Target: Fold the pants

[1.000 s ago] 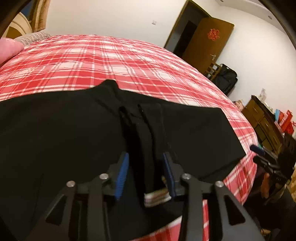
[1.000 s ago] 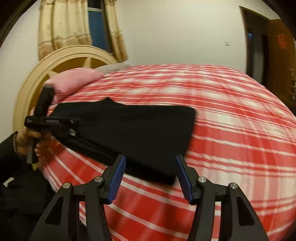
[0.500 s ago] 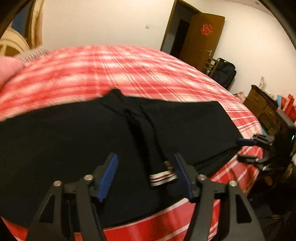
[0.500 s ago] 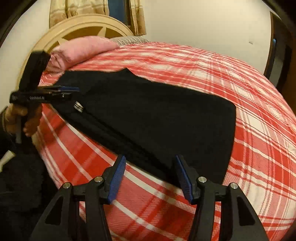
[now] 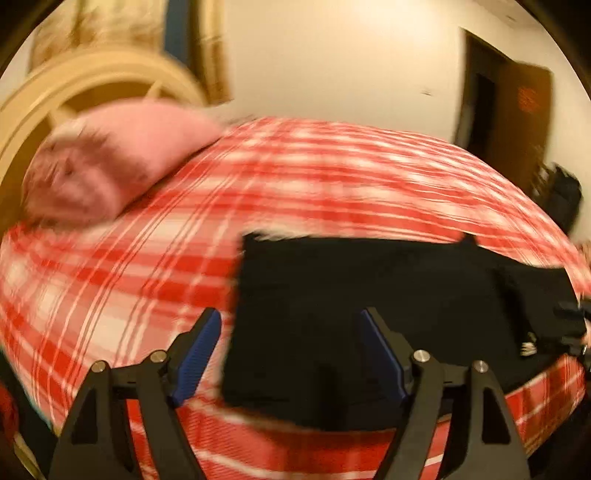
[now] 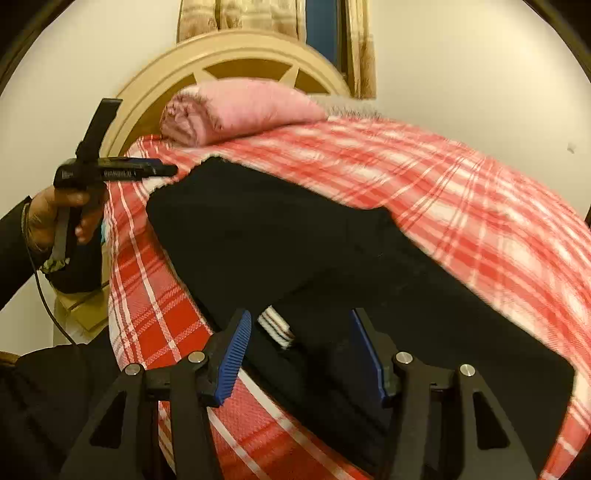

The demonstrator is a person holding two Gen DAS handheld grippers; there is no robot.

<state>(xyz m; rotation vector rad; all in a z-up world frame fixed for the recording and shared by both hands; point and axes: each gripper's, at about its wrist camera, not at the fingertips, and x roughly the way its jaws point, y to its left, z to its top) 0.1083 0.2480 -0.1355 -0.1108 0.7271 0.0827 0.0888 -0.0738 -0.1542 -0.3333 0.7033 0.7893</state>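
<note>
A bed [image 6: 461, 206] with a red and white checked cover carries everything. Black pants [image 6: 295, 236] lie flat on its near side, reaching the near edge. A pink pillow [image 6: 236, 107] rests at the far end, against a round cream headboard [image 6: 236, 48].

The pants [image 6: 295, 236] lie flat on the bed [image 6: 480, 206], along its near edge. A pillow [image 6: 240, 107] sits on the bed beyond them, against the headboard [image 6: 221, 51], with a curtain [image 6: 240, 14] behind that. In the right wrist view the left gripper [image 6: 162, 170] is at the left, by the pants' far corner, held in a hand [image 6: 55, 218] off the bed's edge. The right gripper [image 6: 299, 354] stands over the pants' near edge, a striped tab [image 6: 275, 328] between its fingers. In the left wrist view the left gripper [image 5: 290, 354] straddles the pants' left edge, and a door [image 5: 517, 110] stands far right.
</note>
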